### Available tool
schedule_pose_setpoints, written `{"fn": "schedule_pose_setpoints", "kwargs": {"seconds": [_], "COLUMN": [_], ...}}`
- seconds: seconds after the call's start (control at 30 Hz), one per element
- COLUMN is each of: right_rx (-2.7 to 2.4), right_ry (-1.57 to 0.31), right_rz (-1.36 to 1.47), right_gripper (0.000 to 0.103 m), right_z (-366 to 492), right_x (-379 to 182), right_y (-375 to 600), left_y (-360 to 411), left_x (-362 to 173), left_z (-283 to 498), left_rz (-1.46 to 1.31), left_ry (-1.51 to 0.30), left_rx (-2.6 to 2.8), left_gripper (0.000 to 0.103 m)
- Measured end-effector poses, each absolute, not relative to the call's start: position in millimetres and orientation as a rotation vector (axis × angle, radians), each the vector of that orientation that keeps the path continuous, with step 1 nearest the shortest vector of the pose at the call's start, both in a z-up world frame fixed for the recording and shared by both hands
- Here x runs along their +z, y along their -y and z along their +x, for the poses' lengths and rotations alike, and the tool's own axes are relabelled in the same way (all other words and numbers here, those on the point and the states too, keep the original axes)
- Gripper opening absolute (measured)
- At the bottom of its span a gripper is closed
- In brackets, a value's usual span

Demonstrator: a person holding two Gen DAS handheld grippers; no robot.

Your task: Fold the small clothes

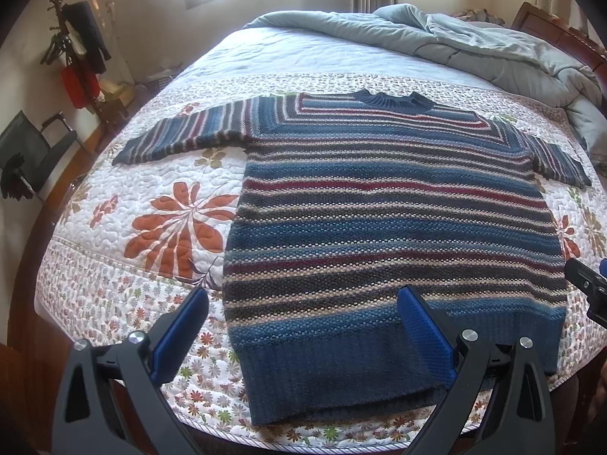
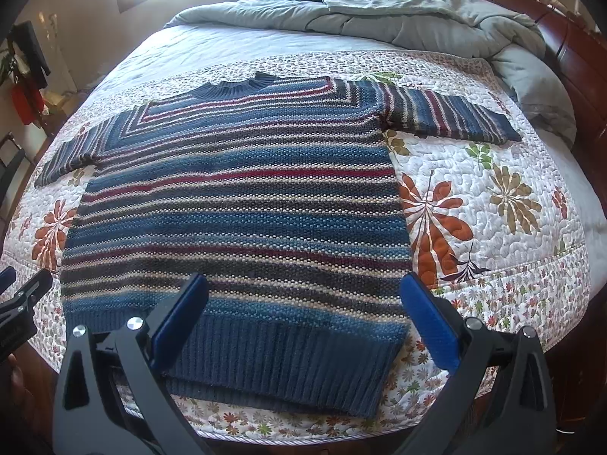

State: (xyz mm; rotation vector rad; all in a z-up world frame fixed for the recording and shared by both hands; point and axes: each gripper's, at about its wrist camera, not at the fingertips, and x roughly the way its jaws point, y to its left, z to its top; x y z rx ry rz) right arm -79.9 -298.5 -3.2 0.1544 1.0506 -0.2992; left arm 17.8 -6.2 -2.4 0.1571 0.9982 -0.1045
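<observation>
A striped knit sweater (image 1: 390, 204) in blue, red, beige and dark bands lies flat on the bed, collar away from me, both sleeves spread out. It also shows in the right wrist view (image 2: 235, 204). My left gripper (image 1: 303, 326) is open and empty, hovering over the sweater's lower left hem corner. My right gripper (image 2: 303, 318) is open and empty, hovering over the lower right hem corner. The right gripper's tip shows at the right edge of the left wrist view (image 1: 586, 284). The left gripper's tip shows at the left edge of the right wrist view (image 2: 22, 295).
The sweater lies on a white floral quilt (image 1: 170, 204) on the bed (image 2: 493, 197). A rumpled grey duvet (image 1: 474, 45) is piled at the far side. A wooden headboard (image 2: 561, 38) runs along the right. A coat rack (image 1: 76, 45) and a dark chair (image 1: 34, 151) stand at the left.
</observation>
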Motion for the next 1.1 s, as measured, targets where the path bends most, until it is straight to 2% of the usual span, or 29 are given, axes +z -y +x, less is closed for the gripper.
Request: {"fn": "schedule_pose_setpoints", "kwargs": {"seconds": [1.1], "right_rx": [-0.305], "right_ry": [-1.064], "right_rz": [0.148], "right_gripper": [0.1], "right_z": [-77.7], "right_x": [-8.5], "right_y": [301.9], "left_y": [2.6], "left_x": [-5.0], "left_z": [22.0], "left_rz": [0.153], "left_ry": [-1.0], "left_rx": [-0.101], "left_gripper": [0.099]}}
